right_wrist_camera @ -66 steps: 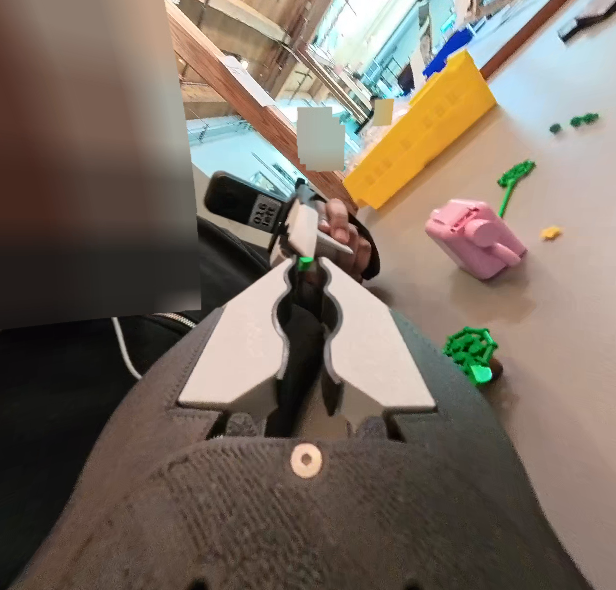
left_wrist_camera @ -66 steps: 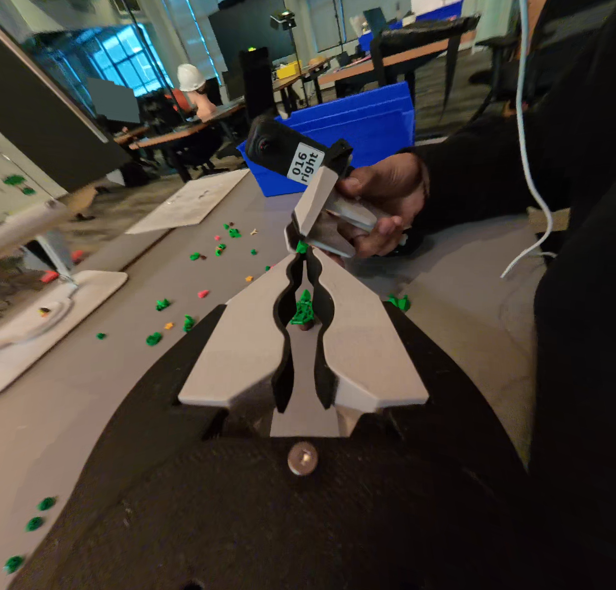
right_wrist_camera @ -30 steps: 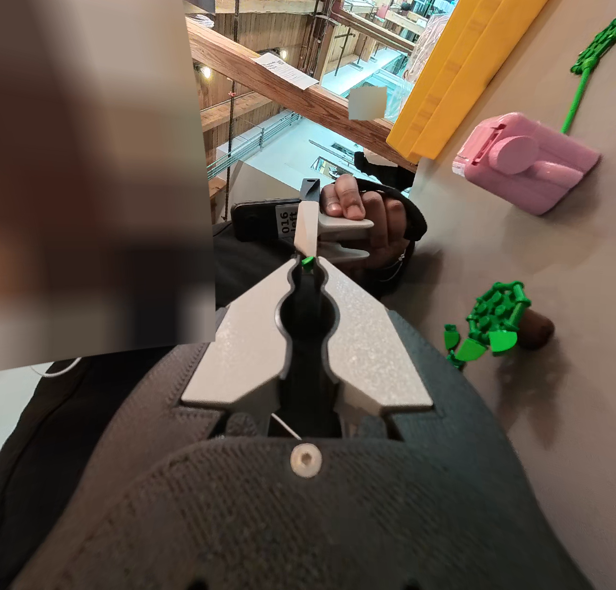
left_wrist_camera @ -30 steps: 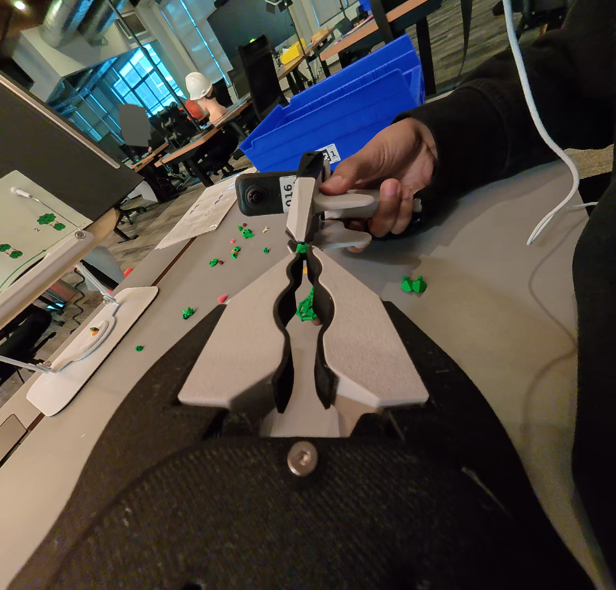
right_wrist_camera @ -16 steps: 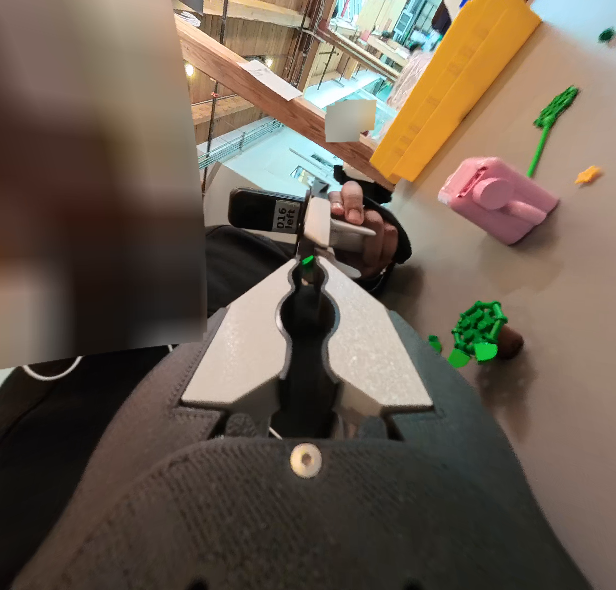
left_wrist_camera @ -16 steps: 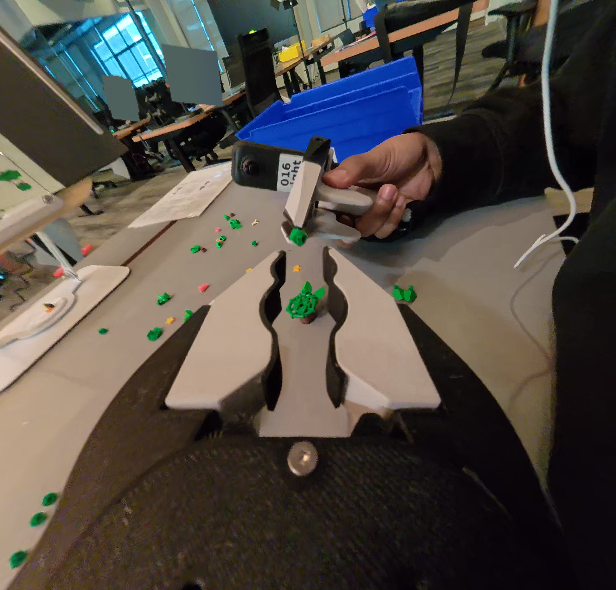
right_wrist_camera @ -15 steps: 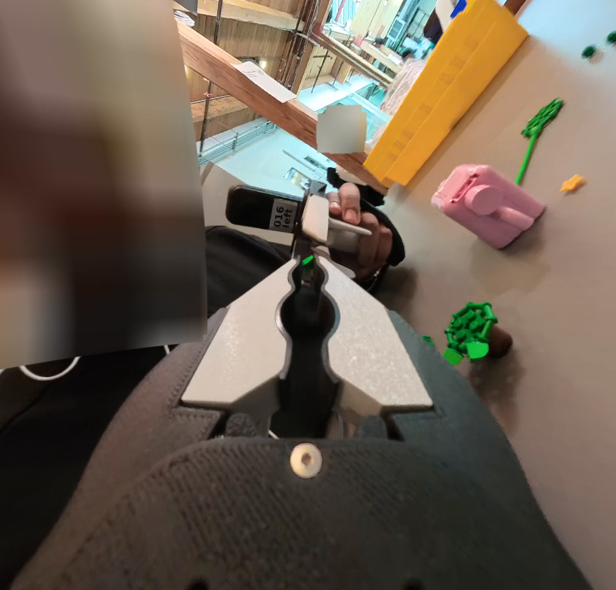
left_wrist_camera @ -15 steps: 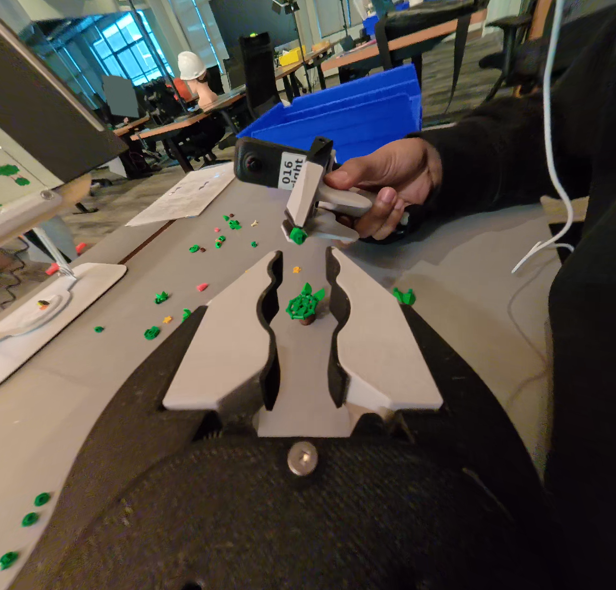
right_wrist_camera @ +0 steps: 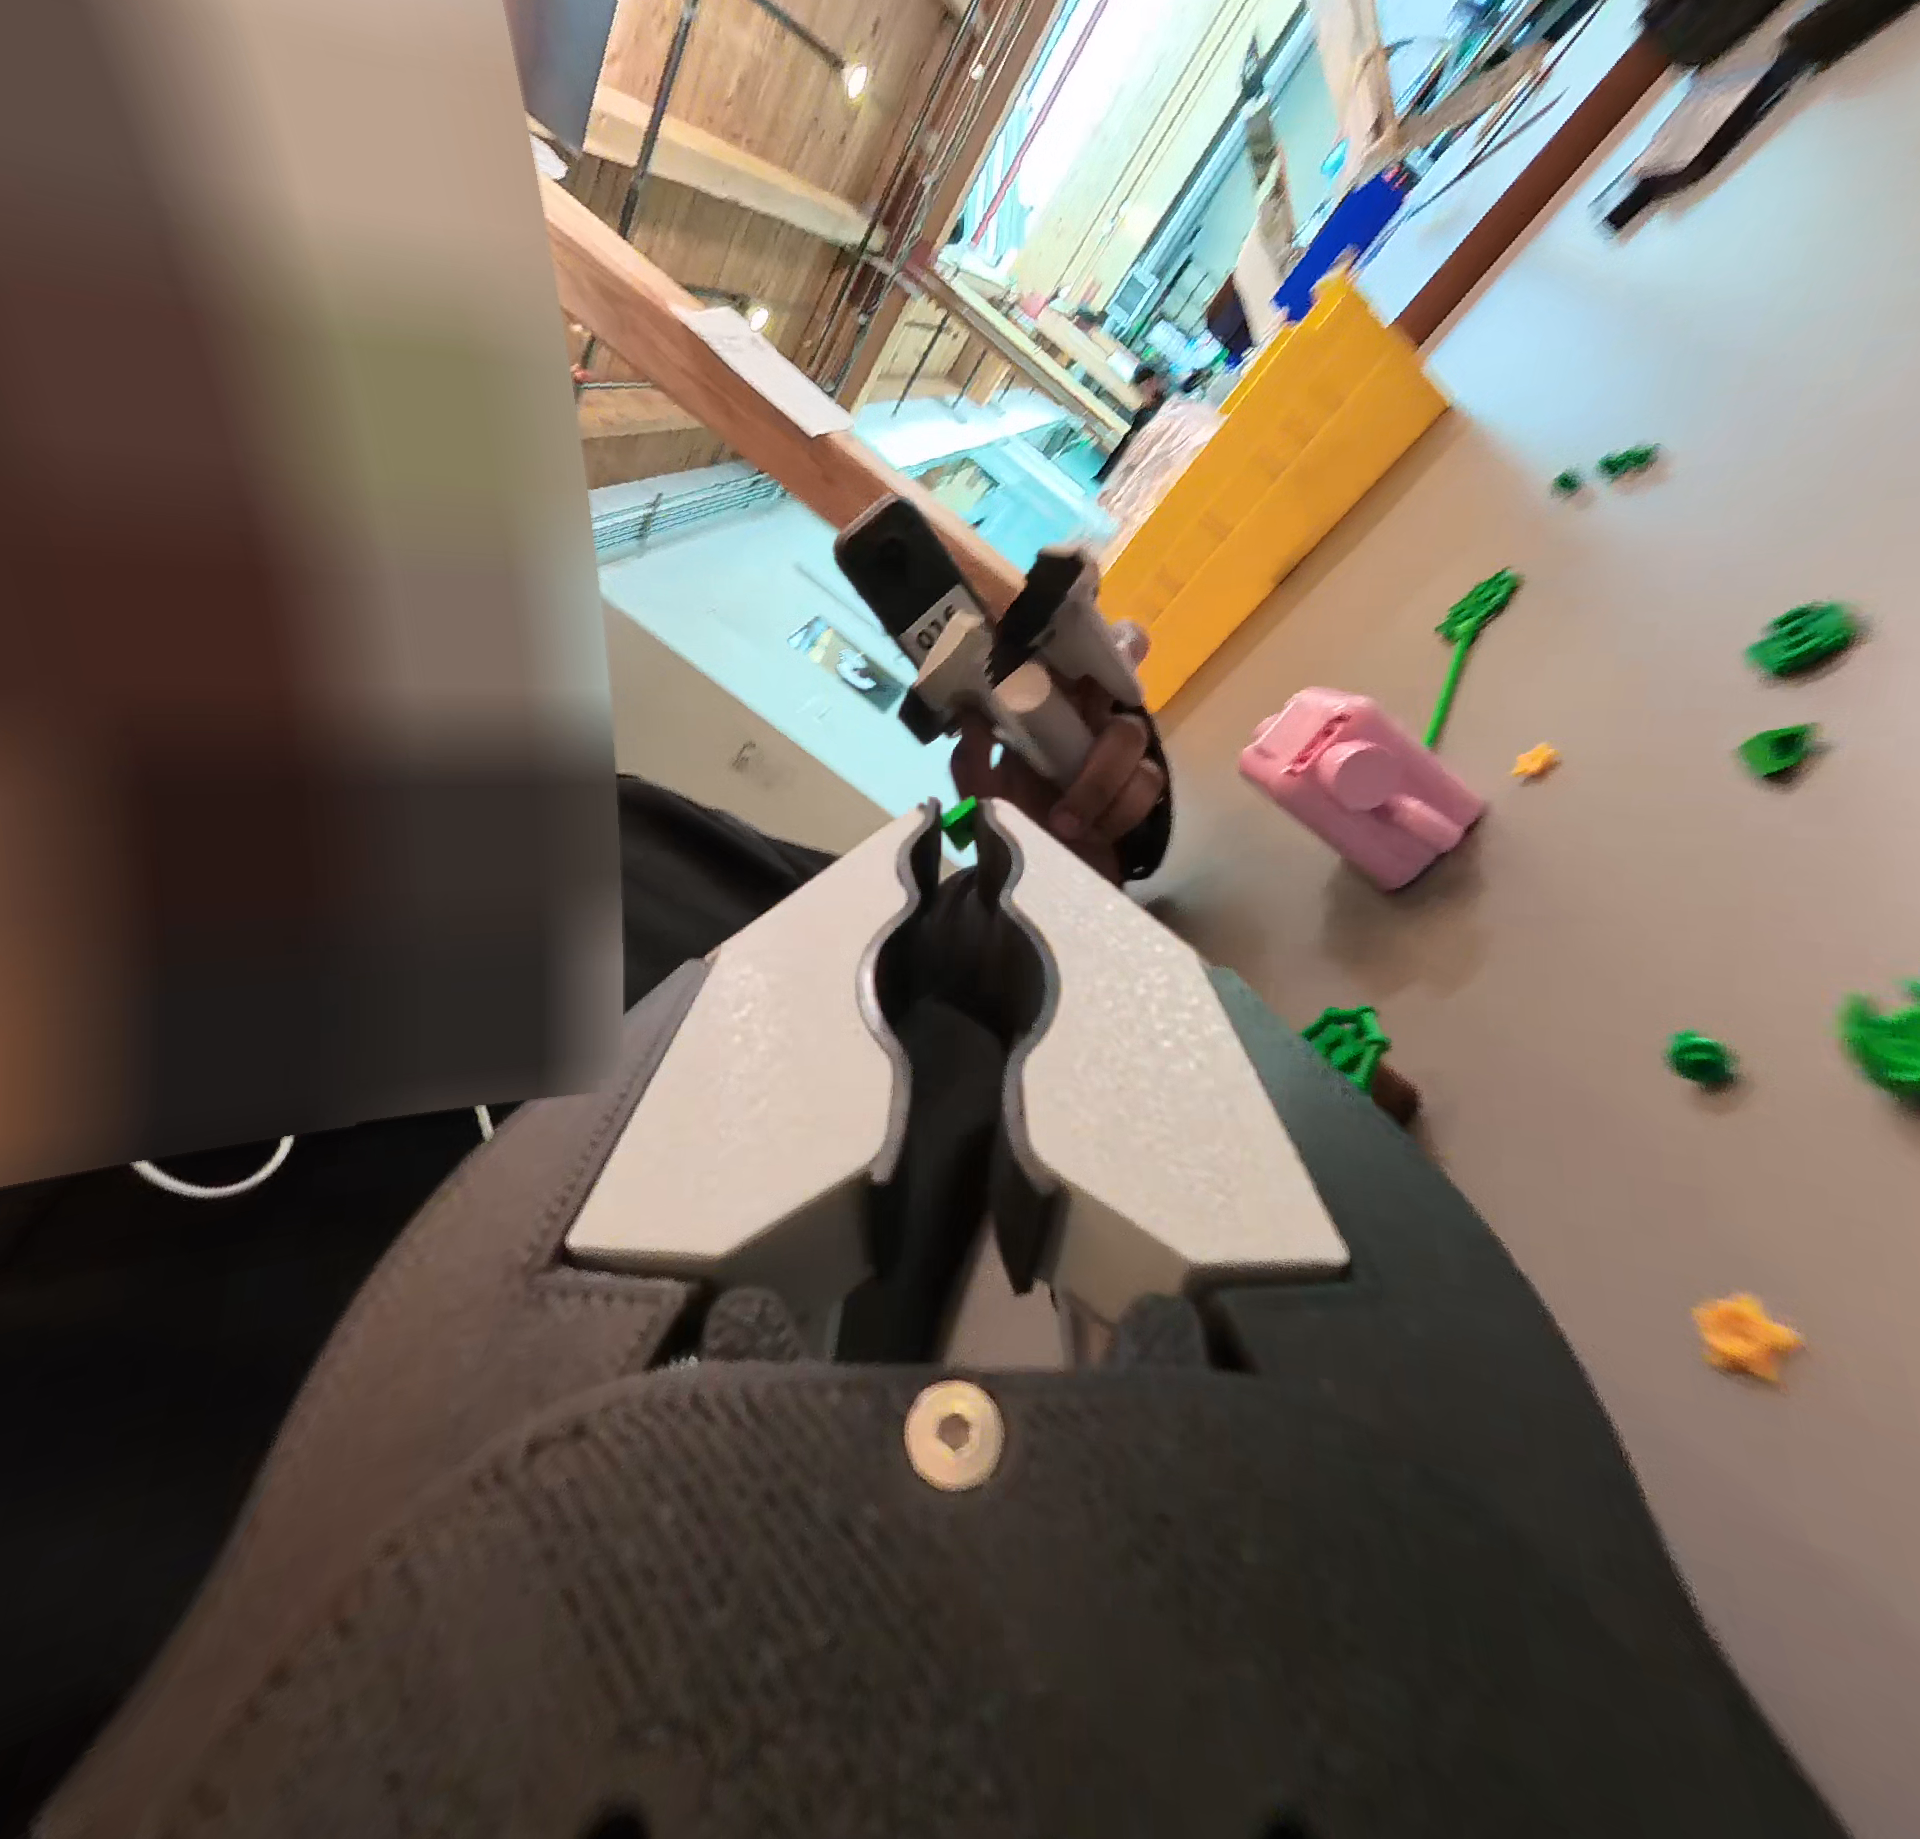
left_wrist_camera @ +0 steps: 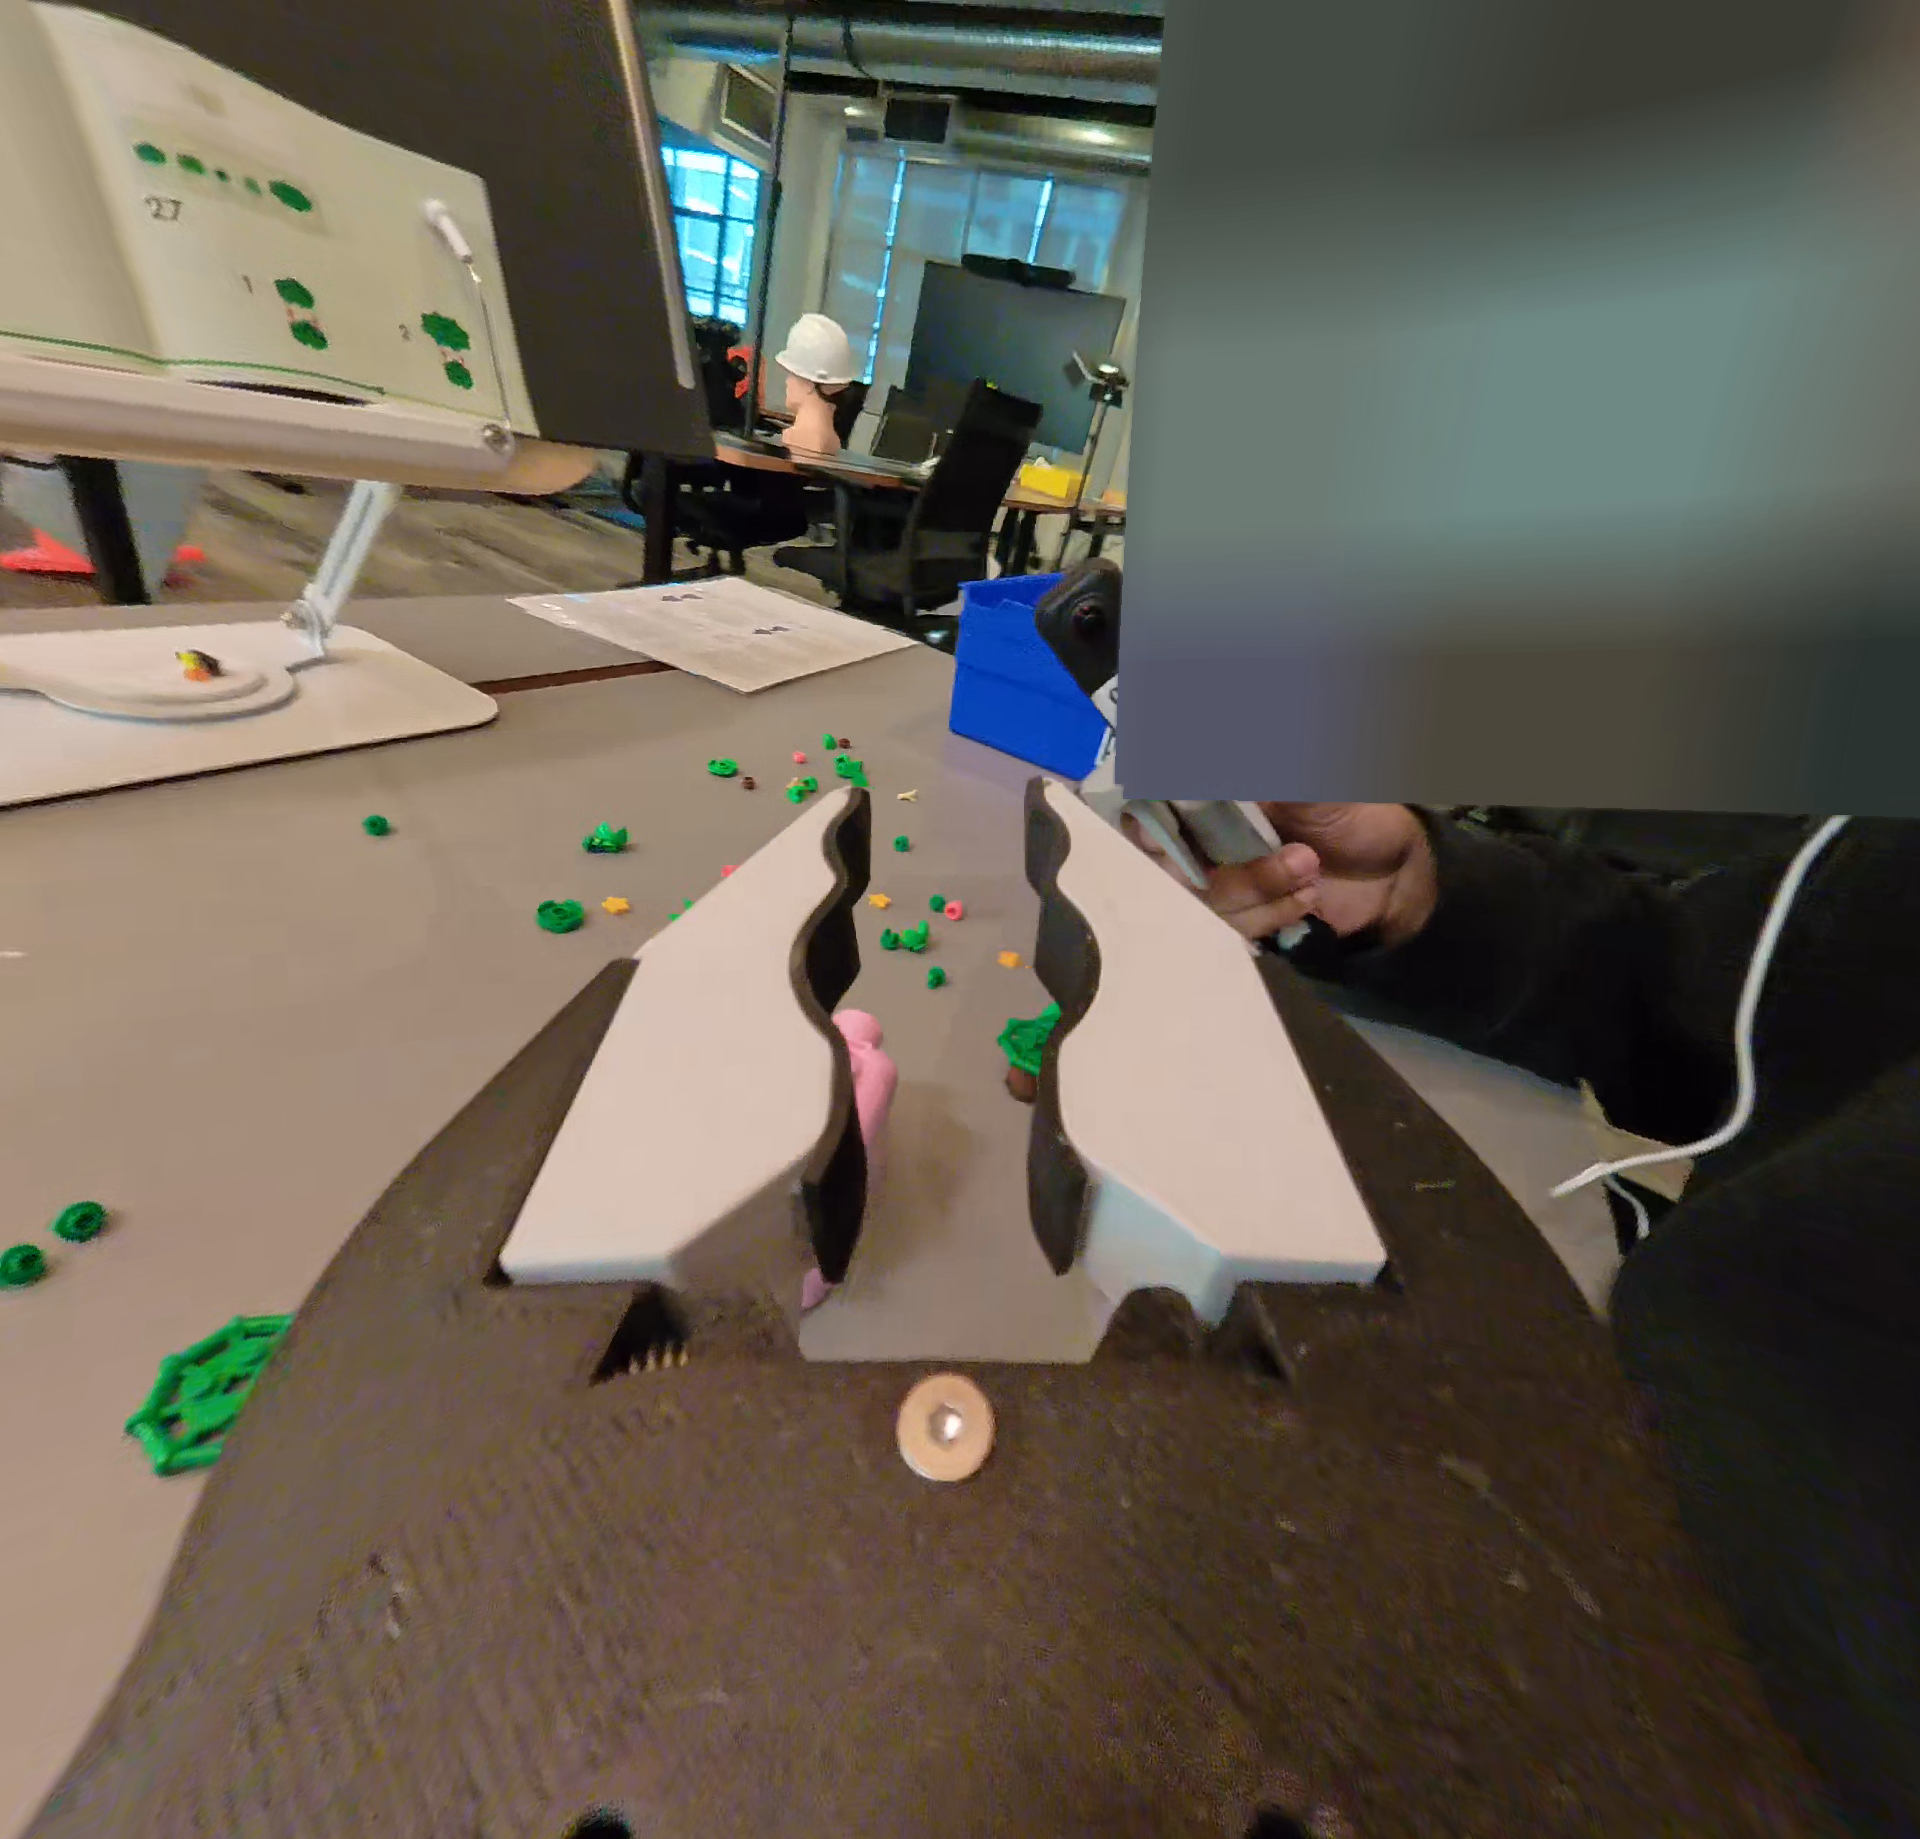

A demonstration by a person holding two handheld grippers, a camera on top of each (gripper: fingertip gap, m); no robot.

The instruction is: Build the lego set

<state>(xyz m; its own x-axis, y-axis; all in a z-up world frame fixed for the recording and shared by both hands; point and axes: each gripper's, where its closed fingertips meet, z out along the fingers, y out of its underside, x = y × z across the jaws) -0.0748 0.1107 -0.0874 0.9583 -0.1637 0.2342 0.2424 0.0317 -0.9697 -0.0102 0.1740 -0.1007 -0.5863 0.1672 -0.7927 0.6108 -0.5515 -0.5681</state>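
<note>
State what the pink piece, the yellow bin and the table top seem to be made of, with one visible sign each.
Pink piece: moulded plastic, smooth with a soft sheen.
Yellow bin: probably rigid plastic, uniform colour, ribbed wall.
Table top: smooth matt grey, likely laminate; not certain.

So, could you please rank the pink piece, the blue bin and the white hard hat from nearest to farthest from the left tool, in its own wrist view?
1. Pink piece: between the fingers, left side.
2. Blue bin: ahead, right.
3. White hard hat: far background.
</note>
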